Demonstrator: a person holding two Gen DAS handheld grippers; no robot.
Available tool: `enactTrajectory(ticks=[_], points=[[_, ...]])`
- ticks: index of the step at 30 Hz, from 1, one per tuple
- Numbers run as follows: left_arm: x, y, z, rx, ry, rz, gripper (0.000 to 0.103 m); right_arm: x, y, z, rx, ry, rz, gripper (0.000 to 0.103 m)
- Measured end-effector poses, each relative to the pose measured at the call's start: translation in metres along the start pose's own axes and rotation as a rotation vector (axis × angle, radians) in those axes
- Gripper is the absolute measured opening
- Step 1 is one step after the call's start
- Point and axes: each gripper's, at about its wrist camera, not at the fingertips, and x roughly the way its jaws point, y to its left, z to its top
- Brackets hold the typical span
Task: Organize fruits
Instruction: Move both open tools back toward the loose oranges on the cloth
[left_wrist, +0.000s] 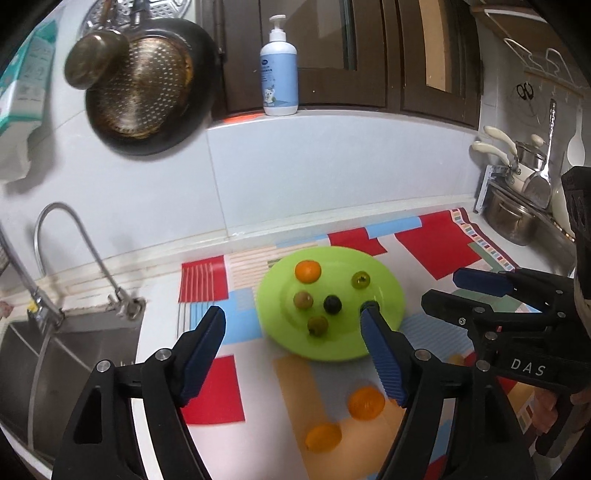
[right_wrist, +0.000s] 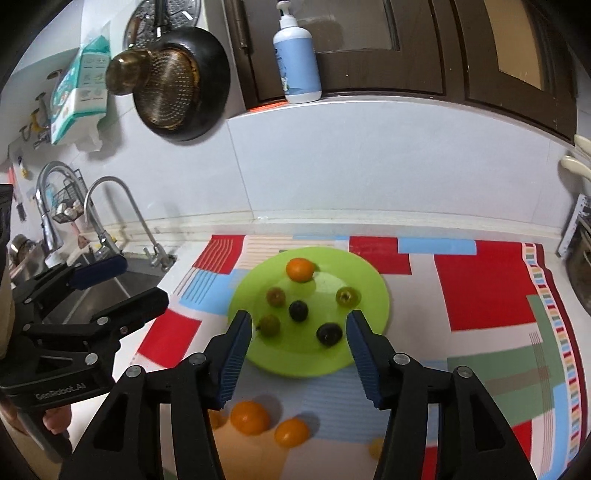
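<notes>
Left gripper (left_wrist: 293, 325): jaws spread wide and nothing between them, hanging above the near-left edge of the plate.
Right gripper (right_wrist: 299, 334): jaws parted too, empty, with a dark fruit (right_wrist: 328, 334) lying on the plate in the gap but untouched by either pad.
Green plate (right_wrist: 365, 280): flat on the patterned mat (right_wrist: 484, 291), already carrying six small fruits, one orange (right_wrist: 300, 269) at the back, the greenish and dark ones round the middle.
Loose oranges: two sit on the mat off the plate, on the near side, one (right_wrist: 249, 417) just left of the other (right_wrist: 291, 432); a smaller yellowish piece (right_wrist: 376, 446) peeks by the right gripper's right finger, too hidden to name.
Key relation: the strays lie below and behind both sets of fingertips, towards the person, so either tool must pull back and drop down rather than reach forward.
Nearer hand: close call. The pair lies low under both tools, so either could probably take one.
Long axis: the oranges are round, so no approach angle matters much.
</notes>
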Motion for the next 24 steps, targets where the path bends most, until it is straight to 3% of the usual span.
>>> enactTrajectory(ticks=[12, 24], points=[[-0.014, -0.006, -0.047, 0.006, 0.069, 0.007, 0.078, -0.012, 0.014, -0.044, -0.012, 0.058, -0.013, 0.054], [-0.016, -0.017, -0.090, 0.010, 0.084, 0.013, 0.078, -0.021, 0.022, -0.085, -0.078, 0.050, -0.054, 0.054]])
